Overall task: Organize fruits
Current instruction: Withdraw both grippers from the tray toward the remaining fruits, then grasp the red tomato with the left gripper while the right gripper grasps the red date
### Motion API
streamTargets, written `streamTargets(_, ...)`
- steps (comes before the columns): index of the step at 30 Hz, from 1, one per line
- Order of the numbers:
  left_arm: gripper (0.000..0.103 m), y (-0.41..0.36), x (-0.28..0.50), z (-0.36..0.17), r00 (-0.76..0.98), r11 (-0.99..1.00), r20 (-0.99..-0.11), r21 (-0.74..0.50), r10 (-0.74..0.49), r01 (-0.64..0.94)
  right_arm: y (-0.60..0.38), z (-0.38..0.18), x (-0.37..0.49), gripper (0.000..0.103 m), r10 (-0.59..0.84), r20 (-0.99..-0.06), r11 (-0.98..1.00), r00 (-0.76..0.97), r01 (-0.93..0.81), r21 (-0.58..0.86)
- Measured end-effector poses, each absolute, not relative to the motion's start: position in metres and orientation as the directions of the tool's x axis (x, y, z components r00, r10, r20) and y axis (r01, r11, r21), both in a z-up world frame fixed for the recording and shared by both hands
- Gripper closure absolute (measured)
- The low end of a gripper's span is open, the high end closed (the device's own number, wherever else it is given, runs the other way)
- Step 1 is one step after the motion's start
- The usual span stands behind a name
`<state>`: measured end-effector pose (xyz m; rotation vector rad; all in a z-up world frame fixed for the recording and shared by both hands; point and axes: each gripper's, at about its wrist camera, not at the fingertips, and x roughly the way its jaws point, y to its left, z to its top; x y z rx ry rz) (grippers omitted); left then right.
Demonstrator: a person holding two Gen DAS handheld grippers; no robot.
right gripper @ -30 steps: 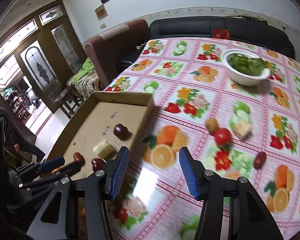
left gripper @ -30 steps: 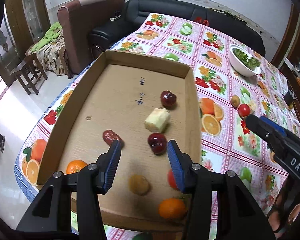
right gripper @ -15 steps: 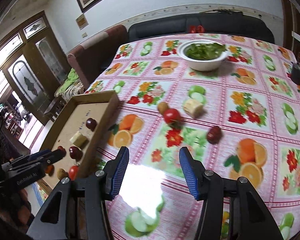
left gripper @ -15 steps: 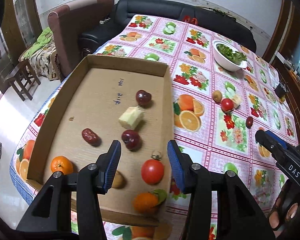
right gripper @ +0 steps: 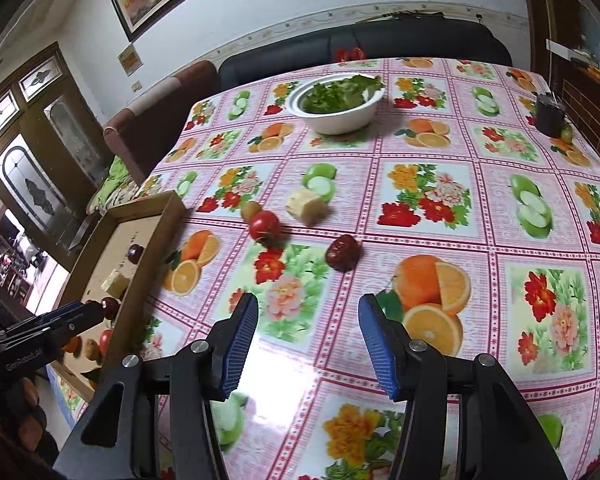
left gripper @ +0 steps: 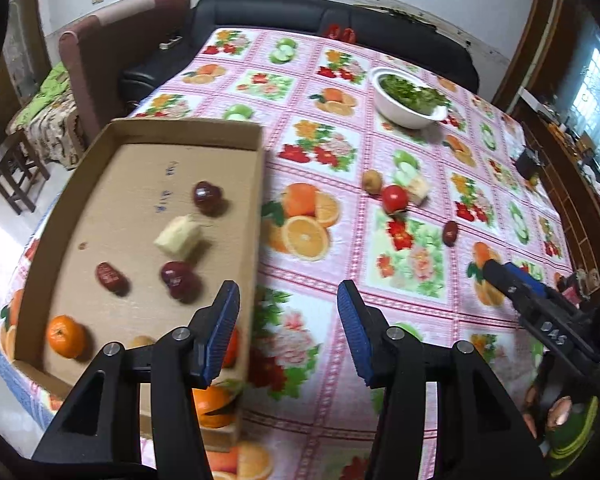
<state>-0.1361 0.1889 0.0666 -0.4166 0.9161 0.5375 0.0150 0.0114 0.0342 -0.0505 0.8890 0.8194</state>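
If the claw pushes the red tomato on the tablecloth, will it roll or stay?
The tomato looks round and smooth, so it would probably roll. The glossy tablecloth likely gives little friction. Its skin looks shiny, so it may slip between pads.

A white bowl (right gripper: 335, 110) of green leaves (right gripper: 340, 93) stood far down the flowery tablecloth (right gripper: 480, 208). A dark cup (right gripper: 549, 115) sat near its right edge, a black sofa (right gripper: 400, 42) behind.
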Motion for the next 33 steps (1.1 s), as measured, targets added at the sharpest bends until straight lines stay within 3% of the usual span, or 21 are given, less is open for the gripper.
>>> streamTargets(21, 0.054, 0.186, -0.01, 0.023, 0.524, 0.832, -0.849, -0.242, 0.067, -0.5, 0.06, -0.006, 0.072, 0.05, 0.53, -0.75, 0.736, 0.395, -0.654, 0.176)
streamTargets(26, 0.054, 0.187, 0.01, 0.016, 0.515, 0.836, -0.854, -0.232, 0.069, -0.496, 0.058, -0.012, 0.081, 0.073, 0.519, -0.755, 0.743, 0.4, -0.648, 0.167)
streamTargets(33, 0.054, 0.188, 0.031, 0.002, 0.491, 0.836, -0.869, -0.227, 0.056, -0.499, 0.049, -0.01, 0.083, 0.074, 0.545, -0.75, 0.733, 0.376, -0.648, 0.208)
